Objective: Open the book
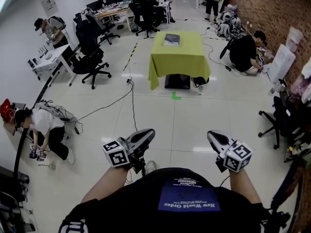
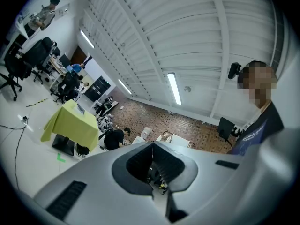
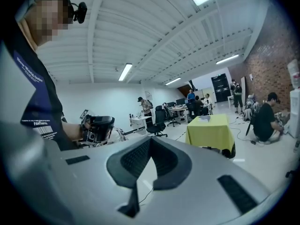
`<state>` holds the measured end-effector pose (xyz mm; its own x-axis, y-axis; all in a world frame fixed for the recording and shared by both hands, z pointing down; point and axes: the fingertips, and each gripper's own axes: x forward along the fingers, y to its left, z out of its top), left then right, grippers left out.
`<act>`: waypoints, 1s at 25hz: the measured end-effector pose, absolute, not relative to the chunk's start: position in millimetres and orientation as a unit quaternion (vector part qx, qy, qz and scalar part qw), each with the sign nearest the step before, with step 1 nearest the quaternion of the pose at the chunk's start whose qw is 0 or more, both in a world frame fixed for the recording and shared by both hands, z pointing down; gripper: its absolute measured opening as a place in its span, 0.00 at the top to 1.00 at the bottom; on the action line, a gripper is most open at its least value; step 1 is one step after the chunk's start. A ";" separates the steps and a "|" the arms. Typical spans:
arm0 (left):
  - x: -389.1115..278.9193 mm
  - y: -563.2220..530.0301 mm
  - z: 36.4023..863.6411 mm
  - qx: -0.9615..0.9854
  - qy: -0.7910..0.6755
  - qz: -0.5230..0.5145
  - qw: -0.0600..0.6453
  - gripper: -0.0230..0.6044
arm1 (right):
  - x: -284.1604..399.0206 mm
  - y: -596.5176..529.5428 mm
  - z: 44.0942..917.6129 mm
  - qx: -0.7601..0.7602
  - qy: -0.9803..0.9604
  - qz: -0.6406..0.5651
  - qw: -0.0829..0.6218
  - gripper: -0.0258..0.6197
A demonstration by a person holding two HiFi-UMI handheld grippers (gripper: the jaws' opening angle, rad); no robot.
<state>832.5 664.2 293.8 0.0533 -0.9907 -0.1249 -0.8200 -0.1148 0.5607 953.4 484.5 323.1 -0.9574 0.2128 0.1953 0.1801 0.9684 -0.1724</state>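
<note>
The head camera looks forward and steeply down over the floor [image 1: 160, 115], with the left gripper [image 1: 144, 136] and right gripper [image 1: 214, 139] near and the green-clothed table [image 1: 179, 57] far off. Each gripper camera looks along its own jaws from close behind them: the left one leans toward the ceiling [image 2: 187, 41], the right one looks about level. All three views share that table

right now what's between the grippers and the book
Head view: floor, a green tape mark, a cable, then the clothed table bearing the book.
</note>
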 end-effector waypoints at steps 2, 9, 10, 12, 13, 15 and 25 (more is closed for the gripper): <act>804.1 668.9 297.2 0.708 -0.638 -0.251 0.169 0.95 | 925.8 489.6 320.1 -0.097 -0.987 0.065 0.110 0.98; 668.7 683.5 288.0 0.729 -0.620 -0.250 0.151 0.95 | 790.0 504.4 296.4 -0.076 -0.991 0.049 0.097 0.98; 650.3 686.4 285.5 0.732 -0.619 -0.243 0.148 0.95 | 771.2 507.2 293.3 -0.074 -0.992 0.046 0.096 0.98; 615.8 690.7 283.6 0.737 -0.620 -0.227 0.145 0.95 | 737.6 508.5 288.3 -0.069 -0.992 0.044 0.092 0.98; 599.4 692.0 283.4 0.738 -0.621 -0.221 0.143 0.95 | 722.6 507.5 286.7 -0.066 -0.993 0.045 0.089 0.98; 568.4 692.2 283.5 0.738 -0.623 -0.217 0.139 0.95 | 695.5 505.0 285.9 -0.063 -0.993 0.046 0.089 0.98; 463.5 629.7 297.3 0.720 -0.641 -0.220 0.145 0.95 | 586.2 440.2 300.7 -0.086 -0.989 0.050 0.106 0.98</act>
